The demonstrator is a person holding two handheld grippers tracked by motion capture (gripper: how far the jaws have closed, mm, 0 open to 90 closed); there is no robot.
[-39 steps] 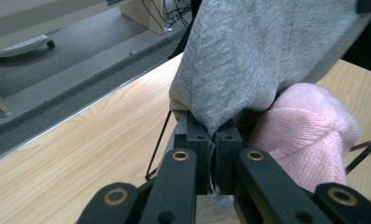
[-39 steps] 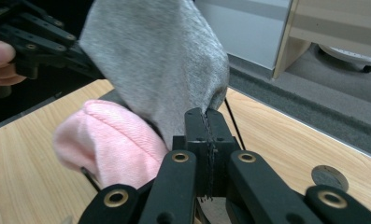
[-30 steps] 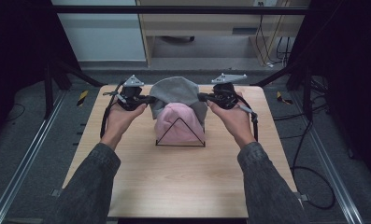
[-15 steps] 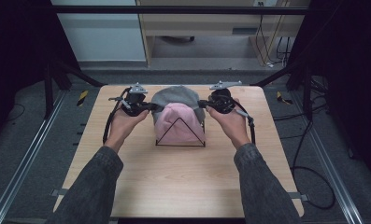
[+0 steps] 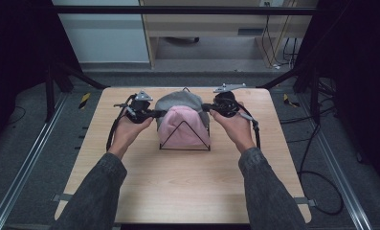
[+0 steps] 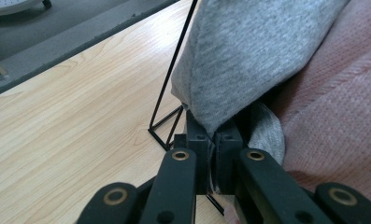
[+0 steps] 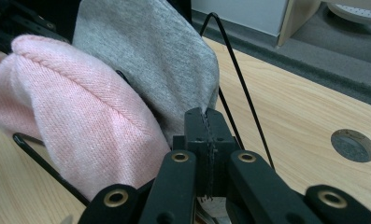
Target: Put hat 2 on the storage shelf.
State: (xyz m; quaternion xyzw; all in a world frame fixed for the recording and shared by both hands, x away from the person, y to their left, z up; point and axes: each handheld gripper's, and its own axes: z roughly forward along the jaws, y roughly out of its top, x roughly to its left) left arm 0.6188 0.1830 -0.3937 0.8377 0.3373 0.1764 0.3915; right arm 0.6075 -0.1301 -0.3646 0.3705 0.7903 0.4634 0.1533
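The left hand-held gripper (image 5: 155, 113) pinches the left edge of a soft grey knitted cloth (image 5: 179, 101), its jaws pressed together on the fabric. The right hand-held gripper (image 5: 206, 108) pinches the cloth's right edge the same way. The grey cloth drapes over a black triangular wire rack (image 5: 184, 139), just behind a pink knitted cloth (image 5: 180, 127), near the far middle of the light wooden surface (image 5: 178, 187).

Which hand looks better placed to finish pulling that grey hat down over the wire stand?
Neither clearly, probably both together. The left gripper and right gripper each have their fingers clamped on the grey hat hem, at opposite sides of the wire stand, behind the pink hat.
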